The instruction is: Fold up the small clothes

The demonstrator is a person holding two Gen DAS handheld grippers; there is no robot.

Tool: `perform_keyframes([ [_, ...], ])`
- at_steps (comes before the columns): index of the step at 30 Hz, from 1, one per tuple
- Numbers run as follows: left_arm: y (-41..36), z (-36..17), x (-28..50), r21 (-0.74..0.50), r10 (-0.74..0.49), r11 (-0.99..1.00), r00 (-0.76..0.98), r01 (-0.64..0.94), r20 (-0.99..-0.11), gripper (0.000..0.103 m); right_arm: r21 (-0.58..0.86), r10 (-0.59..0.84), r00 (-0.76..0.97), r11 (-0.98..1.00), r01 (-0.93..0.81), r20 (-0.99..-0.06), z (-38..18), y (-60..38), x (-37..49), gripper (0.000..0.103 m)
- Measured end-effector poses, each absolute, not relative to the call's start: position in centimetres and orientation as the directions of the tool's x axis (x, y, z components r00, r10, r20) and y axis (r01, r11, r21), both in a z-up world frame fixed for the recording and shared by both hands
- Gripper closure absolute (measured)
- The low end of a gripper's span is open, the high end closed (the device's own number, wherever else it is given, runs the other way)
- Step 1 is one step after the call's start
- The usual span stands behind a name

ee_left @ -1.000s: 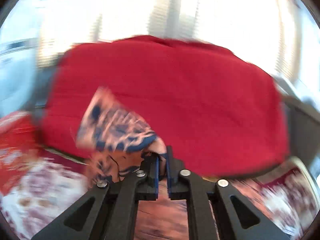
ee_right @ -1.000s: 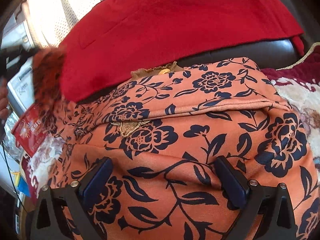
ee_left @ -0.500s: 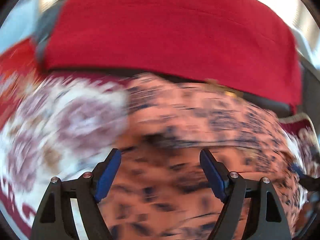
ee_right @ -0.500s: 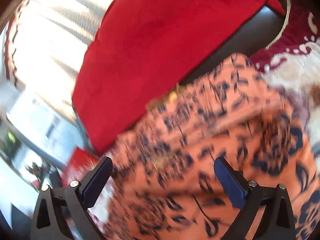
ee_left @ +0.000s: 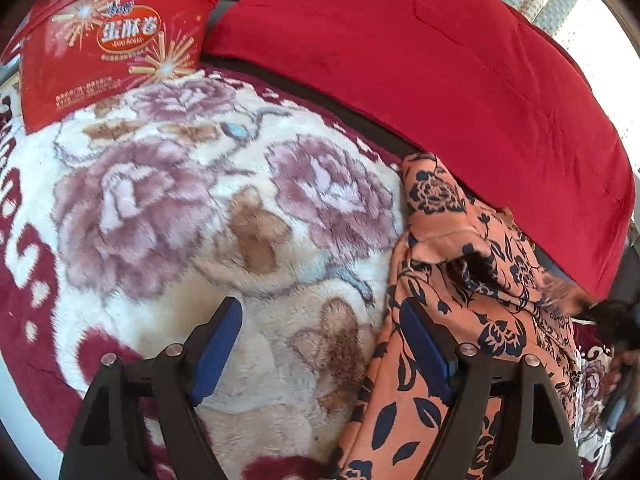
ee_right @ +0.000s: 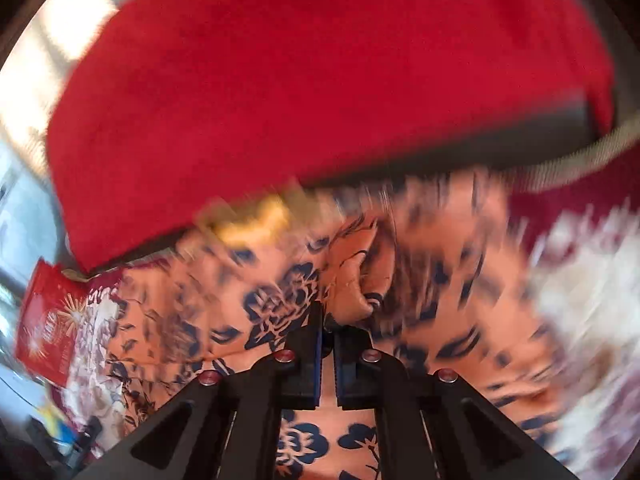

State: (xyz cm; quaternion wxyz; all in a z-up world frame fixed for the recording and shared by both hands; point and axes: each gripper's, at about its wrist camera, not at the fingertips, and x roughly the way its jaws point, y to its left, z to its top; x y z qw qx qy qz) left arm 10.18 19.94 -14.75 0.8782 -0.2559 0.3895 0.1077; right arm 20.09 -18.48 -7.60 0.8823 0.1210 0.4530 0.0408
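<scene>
Floral garment (ee_left: 460, 312) on blanket (ee_left: 180, 200) | red cushion (ee_left: 440, 80) behind | red box (ee_left: 108, 40) far-left

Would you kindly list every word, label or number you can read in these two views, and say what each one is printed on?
"蛋酥卷": large white characters in the orange oval on the red snack box, left wrist view.
Small script above the oval, the Latin line under the characters, and the fine print lower on the box: too small to read.
Red snack box in the right wrist view: blurred, unreadable.
Nothing else bears text.
</scene>
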Motion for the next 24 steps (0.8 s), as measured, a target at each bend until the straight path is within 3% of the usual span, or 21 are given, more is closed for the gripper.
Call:
perform_keyframes([
  [3, 20.1, -13.7, 10.1, -0.361, 0.006, 0.854, 0.7, -0.375, -0.714, 0.021, 0.204, 0.106, 0.695, 0.977, 0.059, -0.711, -4.1, -19.4, 17.3, 0.099],
  [6, 19.2, -12.7, 11.5, -0.355, 0.001, 0.869, 0.717, -0.346, -0.697, 0.021, 0.178, 0.034, 0.649, 0.971, 0.157, -0.76, -7.5, -22.0, 17.0, 0.091],
  [7, 18.6, -12.5, 12.4, -0.35, -0.007, 0.874, 0.713, -0.336, -0.701, 0.021, 0.201, 0.083, 0.574, 0.969, 0.145, -0.815, -10.1, -22.4, 17.7, 0.088],
  [8, 17.8, -12.2, 13.6, -0.347, -0.02, 0.882, 0.71, -0.319, -0.704, 0.021, 0.239, 0.15, 0.495, 0.963, 0.122, -0.856, -12.7, -22.5, 18.1, 0.071],
  [9, 17.1, -11.8, 14.6, -0.349, -0.041, 0.89, 0.712, -0.293, -0.701, 0.021, 0.254, 0.173, 0.474, 0.961, 0.112, -0.863, -13.9, -22.5, 18.0, 0.061],
  [10, 16.2, -11.4, 15.8, -0.351, -0.065, 0.9, 0.717, -0.258, -0.694, 0.021, 0.271, 0.183, 0.527, 0.958, 0.095, -0.83, -14.0, -22.5, 17.3, 0.06],
  [12, 14.4, -10.6, 18.0, -0.338, -0.087, 0.918, 0.727, -0.207, -0.681, 0.021, 0.304, 0.174, 0.565, 0.942, 0.143, -0.806, -13.3, -23.2, 16.6, 0.044],
  [15, 12.2, -10.8, 21.4, -0.307, -0.092, 0.936, 0.72, -0.173, -0.688, 0.021, 0.371, 0.163, 0.658, 0.909, 0.189, -0.735, -10.4, -24.4, 15.6, 0.04],
  [17, 10.9, -12.9, 23.9, -0.251, -0.087, 0.956, 0.67, -0.151, -0.737, 0.021, 0.434, 0.206, 0.71, 0.887, 0.155, -0.673, -8.3, -25.1, 15.7, 0.037],
  [19, 10.2, -16.8, 26.1, -0.122, -0.001, 0.975, 0.542, -0.187, -0.841, 0.02, 0.503, 0.293, 0.727, 0.861, 0.083, -0.622, -6.9, -24.6, 16.2, 0.026],
  [20, 10.3, -17.9, 26.5, -0.118, -0.008, 0.977, 0.519, -0.18, -0.855, 0.019, 0.545, 0.36, 0.714, 0.837, 0.035, -0.6, -6.8, -24.3, 17.0, 0.018],
  [22, 10.5, -17.6, 25.9, -0.122, 0.004, 0.974, 0.555, -0.189, -0.832, 0.019, 0.593, 0.443, 0.666, 0.805, -0.001, -0.601, -8.2, -24.3, 18.6, 0.013],
  [24, 10.3, -16.3, 25.3, -0.117, 0.022, 0.971, 0.569, -0.207, -0.822, 0.019, 0.582, 0.44, 0.577, 0.81, 0.075, -0.688, -12.3, -24.9, 20.8, 0.014],
])
